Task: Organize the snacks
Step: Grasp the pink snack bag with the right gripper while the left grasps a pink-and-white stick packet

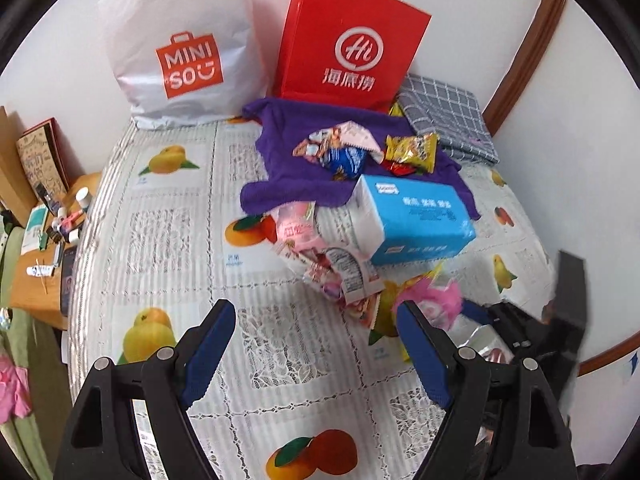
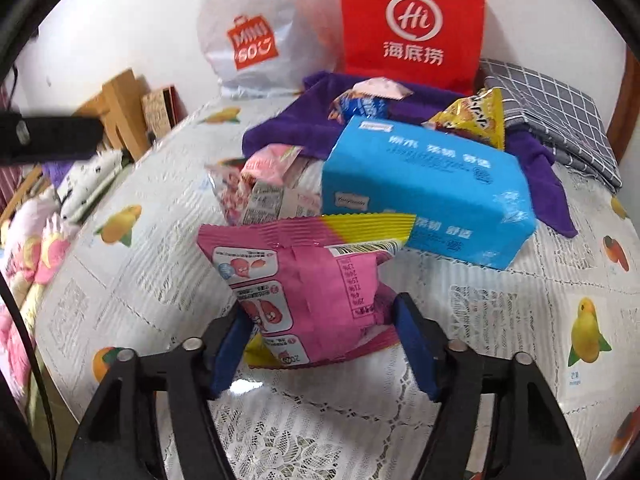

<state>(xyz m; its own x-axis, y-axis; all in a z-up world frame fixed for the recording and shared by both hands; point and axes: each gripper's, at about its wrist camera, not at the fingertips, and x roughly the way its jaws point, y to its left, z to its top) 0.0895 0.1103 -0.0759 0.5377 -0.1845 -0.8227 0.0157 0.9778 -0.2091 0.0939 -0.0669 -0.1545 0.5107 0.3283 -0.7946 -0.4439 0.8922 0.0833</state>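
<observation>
My right gripper [image 2: 322, 336] is shut on a pink and yellow snack packet [image 2: 308, 284] and holds it above the table; the packet shows blurred in the left wrist view [image 1: 430, 294]. My left gripper [image 1: 316, 344] is open and empty over the fruit-print tablecloth [image 1: 160, 240]. A pile of pink snack packets [image 1: 320, 256] lies ahead of it, beside a blue tissue pack [image 1: 416, 216]. More snacks, a blue packet [image 1: 344, 160] and a yellow packet [image 1: 410, 150], lie on a purple towel [image 1: 296, 176].
A white MINISO bag [image 1: 180, 48] and a red paper bag [image 1: 348, 44] stand against the back wall. A folded grey checked cloth [image 1: 448, 116] lies at the back right. A cluttered wooden side table [image 1: 36, 280] stands left of the table.
</observation>
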